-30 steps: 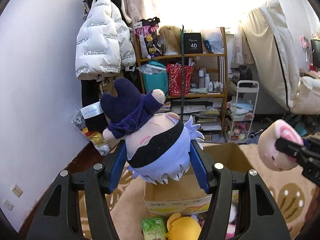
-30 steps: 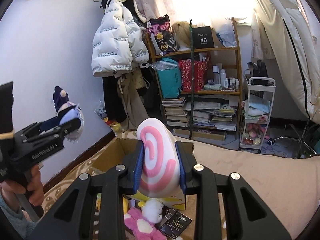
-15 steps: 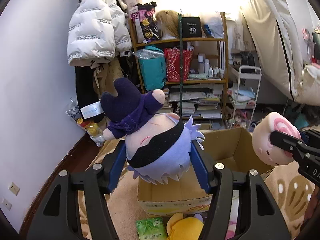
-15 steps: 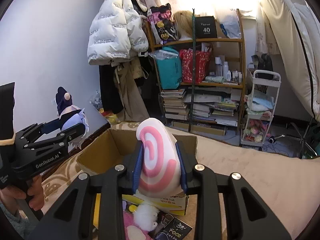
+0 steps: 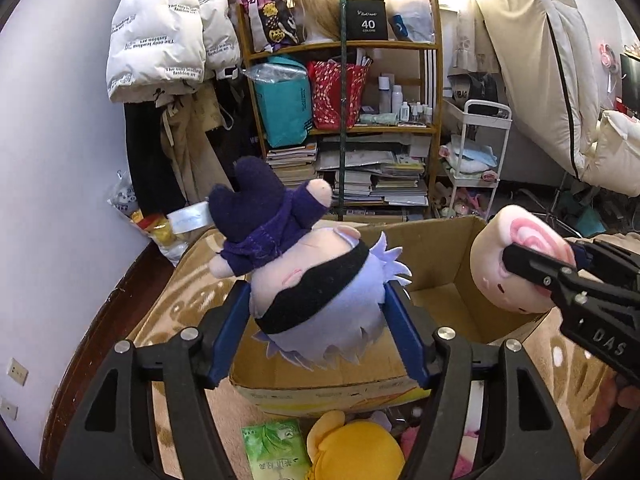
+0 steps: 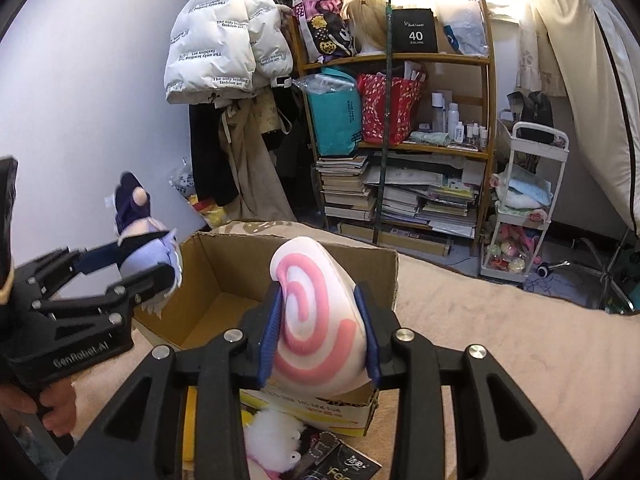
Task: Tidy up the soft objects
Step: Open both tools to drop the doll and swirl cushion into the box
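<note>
Two wrist cameras, both tilted down over one cardboard box (image 5: 440, 256)

Each looks forward along its own blue-padded tongs, close above the box, facing the bookshelf (image 6: 400, 128) beyond. Both share box, shelf and white jacket (image 5: 160, 40); each sees the other tongs sideways.

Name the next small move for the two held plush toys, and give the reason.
Probably let both drop into the open cardboard box. The left gripper has the blindfolded doll plush over the box's near edge, the right gripper has the pink swirl plush above its opening, and both sets of jaws are already opening with the toys between them.
</note>
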A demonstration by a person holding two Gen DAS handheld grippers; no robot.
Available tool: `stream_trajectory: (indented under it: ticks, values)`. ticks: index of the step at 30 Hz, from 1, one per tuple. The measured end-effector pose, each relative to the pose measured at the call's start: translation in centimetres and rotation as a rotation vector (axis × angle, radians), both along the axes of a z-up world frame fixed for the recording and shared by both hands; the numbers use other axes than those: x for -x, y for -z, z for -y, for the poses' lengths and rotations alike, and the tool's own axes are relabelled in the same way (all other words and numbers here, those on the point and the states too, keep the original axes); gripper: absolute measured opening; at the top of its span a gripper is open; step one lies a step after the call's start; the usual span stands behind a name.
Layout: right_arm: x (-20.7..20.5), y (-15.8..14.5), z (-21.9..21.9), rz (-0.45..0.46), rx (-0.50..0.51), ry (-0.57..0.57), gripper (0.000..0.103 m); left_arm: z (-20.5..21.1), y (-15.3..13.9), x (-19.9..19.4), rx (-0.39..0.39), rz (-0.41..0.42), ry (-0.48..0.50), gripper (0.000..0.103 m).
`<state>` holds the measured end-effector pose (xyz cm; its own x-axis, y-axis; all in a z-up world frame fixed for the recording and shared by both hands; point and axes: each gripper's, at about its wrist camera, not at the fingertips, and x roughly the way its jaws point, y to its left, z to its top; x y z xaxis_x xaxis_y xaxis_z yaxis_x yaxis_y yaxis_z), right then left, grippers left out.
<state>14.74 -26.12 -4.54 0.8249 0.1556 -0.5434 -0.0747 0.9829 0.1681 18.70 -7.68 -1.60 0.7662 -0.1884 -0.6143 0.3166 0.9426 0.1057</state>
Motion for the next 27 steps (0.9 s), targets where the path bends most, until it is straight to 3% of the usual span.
stream_trajectory:
  ticks: [4, 8, 10, 14, 18, 22, 27]
  values:
    - [-0.1, 0.3, 0.1, -0.008, 0.005, -0.003, 0.043, 0.0, 0.7, -0.3, -0.016, -0.023, -0.016, 0.068]
    - [-0.3, 0.5, 0.2, -0.028, -0.006, -0.012, 0.048, -0.3, 1.0, -0.1, -0.025, -0.019, -0.032, 0.087]
    - [-0.1, 0.5, 0.1, -0.032, -0.001, -0.012, 0.05, -0.5, 1.1, 0.1, -0.035, -0.017, -0.039, 0.088]
    - [0.1, 0.1, 0.2, -0.011, -0.005, -0.016, 0.062, -0.8, 0.9, 0.3, -0.051, -0.028, -0.05, 0.091]
    - [0.5, -0.5, 0.5, -0.003, -0.019, -0.002, 0.067, -1.4, 0.3, 1.0, -0.051, -0.017, -0.059, 0.097]
    - [1.6, -1.2, 0.9, 0.01, -0.031, 0.009, 0.086, -1.6, -0.6, 2.3, -0.102, 0.014, -0.059, 0.1]
    - [3.2, -1.4, 1.8, -0.025, -0.089, 0.019, 0.092, -2.6, -1.5, 3.8, -0.085, 0.019, -0.08, 0.102]
